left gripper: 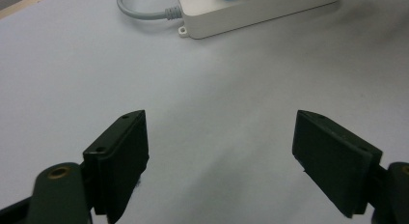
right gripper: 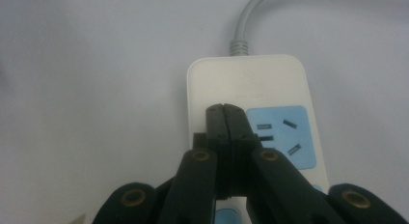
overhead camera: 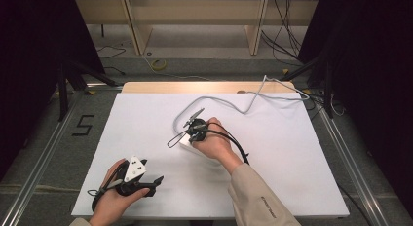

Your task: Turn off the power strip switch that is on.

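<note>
Pressing on the white power strip [right gripper: 251, 113] appears to be the step in hand: the strip lies near the middle of the desk [overhead camera: 146, 119], its grey cord [overhead camera: 229, 102] looping toward the far edge. The right gripper [right gripper: 224, 110], jaws together with nothing between them, rests its tips on the strip's top face just beside the blue socket panel [right gripper: 282, 134]; a push here is best kept straight down so the light strip does not slide. The left gripper [left gripper: 219, 137], jaws apart and empty, hovers well away near the front edge. The right gripper view resolves the socket slots; the high view [overhead camera: 197, 126] instead gives the cord's full run and both hands.
</note>
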### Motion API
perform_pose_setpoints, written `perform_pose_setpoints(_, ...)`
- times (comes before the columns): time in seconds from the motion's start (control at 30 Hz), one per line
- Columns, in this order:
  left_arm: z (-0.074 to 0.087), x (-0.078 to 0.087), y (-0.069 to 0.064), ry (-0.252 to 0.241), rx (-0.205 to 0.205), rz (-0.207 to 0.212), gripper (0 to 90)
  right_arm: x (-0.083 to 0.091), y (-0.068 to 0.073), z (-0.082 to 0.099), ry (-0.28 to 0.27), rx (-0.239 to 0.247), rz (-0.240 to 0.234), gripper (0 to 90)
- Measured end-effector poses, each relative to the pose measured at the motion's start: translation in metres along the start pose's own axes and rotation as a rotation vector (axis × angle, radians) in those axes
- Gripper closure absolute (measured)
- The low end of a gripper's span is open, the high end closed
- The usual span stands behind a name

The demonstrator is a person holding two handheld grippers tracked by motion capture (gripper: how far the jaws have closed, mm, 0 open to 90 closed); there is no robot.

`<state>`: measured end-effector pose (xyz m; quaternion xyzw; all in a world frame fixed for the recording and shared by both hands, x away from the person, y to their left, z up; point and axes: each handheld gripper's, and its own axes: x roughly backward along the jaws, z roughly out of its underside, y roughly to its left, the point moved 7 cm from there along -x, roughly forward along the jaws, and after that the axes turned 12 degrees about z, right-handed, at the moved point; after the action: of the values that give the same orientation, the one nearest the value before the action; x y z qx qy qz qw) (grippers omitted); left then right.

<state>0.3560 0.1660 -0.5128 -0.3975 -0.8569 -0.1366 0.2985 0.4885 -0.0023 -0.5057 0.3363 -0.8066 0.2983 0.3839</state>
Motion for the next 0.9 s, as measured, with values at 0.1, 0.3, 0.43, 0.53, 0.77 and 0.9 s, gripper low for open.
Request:
perform_pose_setpoints(0.1, 0.000, 0.000, 0.000, -0.001, 0.002, 0.000, 20.0, -0.001, 0.000, -0.001, -0.008, -0.004, 0.006, 90.0)
perform_pose_setpoints(0.3, 0.000, 0.000, 0.000, 0.000, 0.003, 0.000, 20.0, -0.001, 0.002, -0.001, -0.010, -0.002, 0.003, 90.0)
perform_pose_setpoints(0.43, 0.000, 0.000, 0.000, -0.001, 0.003, 0.001, 20.1, 0.000, 0.001, -0.001, -0.015, -0.004, 0.001, 90.0)
perform_pose_setpoints(0.53, 0.000, 0.000, 0.000, 0.001, 0.000, 0.000, 20.0, 0.002, 0.001, -0.002, -0.019, -0.006, 0.002, 90.0)
perform_pose_setpoints(0.77, 0.000, 0.000, 0.000, 0.000, 0.004, 0.000, 20.1, 0.005, -0.002, -0.001, -0.055, -0.018, 0.014, 90.0)
perform_pose_setpoints(0.9, 0.000, 0.000, 0.000, 0.000, 0.004, 0.000, 20.1, 0.010, -0.003, -0.002, -0.081, -0.019, 0.022, 90.0)
